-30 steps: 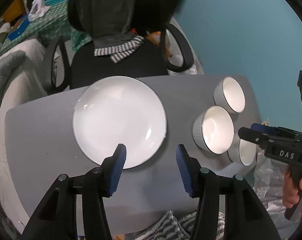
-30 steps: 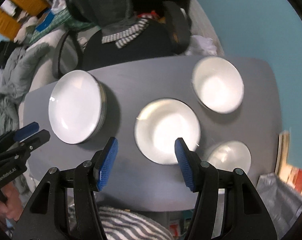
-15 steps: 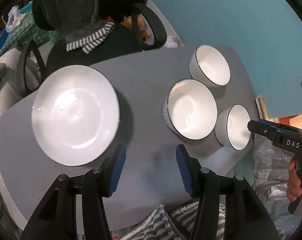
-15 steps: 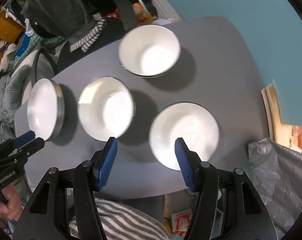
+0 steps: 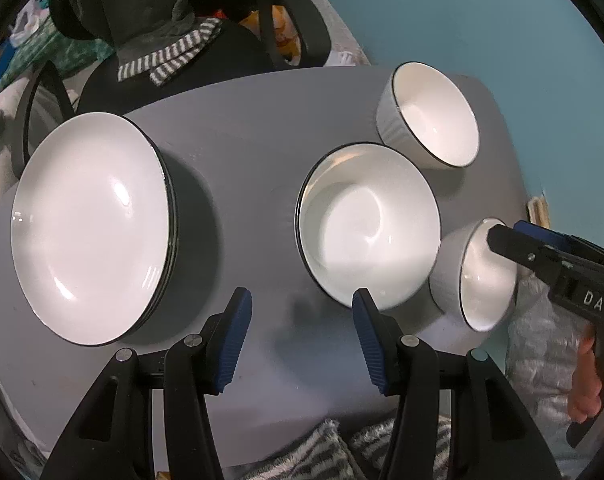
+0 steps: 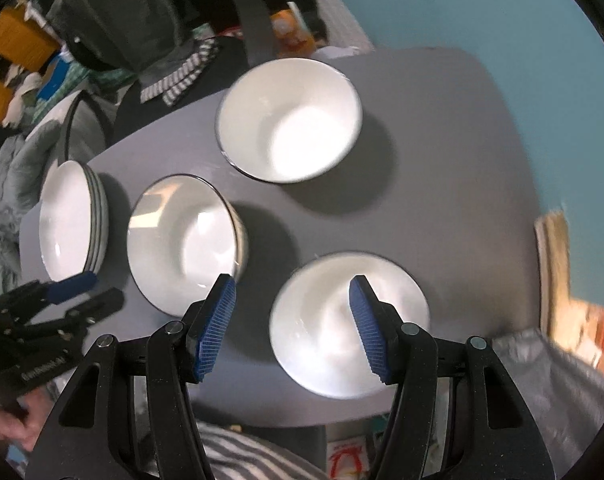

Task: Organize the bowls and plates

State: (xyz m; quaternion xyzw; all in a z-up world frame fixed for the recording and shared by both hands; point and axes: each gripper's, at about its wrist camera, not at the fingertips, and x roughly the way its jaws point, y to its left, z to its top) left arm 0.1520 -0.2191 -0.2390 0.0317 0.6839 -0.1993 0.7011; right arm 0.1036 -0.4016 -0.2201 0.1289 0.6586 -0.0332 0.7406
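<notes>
A: Item one, the table (image 5: 261, 128)?
B: Grey, rounded corners, filling the middle of both wrist views. Teal wall (image 5: 482, 12) behind it, upper right of the frame.

A: Plates?
B: One stack of plates (image 5: 89, 224), white with dark rims, at the left of the left wrist view. In the right wrist view the same stack sits at the left edge, its layered rims showing on the side.

A: Bowls?
B: Three, all white with dark rims, all upright on the table and apart from one another. Middle bowl (image 5: 368, 226), centre right in the left wrist view. Far bowl (image 5: 434, 116), upper right of it. Near bowl (image 5: 478, 276), at the right, ribbed outside, partly behind the other tool's tip.

A: Left gripper (image 5: 299, 334)?
B: Bottom centre of its own view. Blue pads parted about halfway, nothing between them, hovering over bare table just below the middle bowl's rim.

A: Right gripper (image 6: 291, 326)?
B: Bottom centre of its view. Jaws parted about halfway, gripping nothing. They straddle the left part of the near bowl from above; contact cannot be told, that view is blurred.

A: Other entries?
B: Black chair (image 5: 189, 68) with a striped cloth (image 5: 169, 58) past the table's far edge, upper left. A hand (image 5: 594, 380) at the right edge holds the right tool.
</notes>
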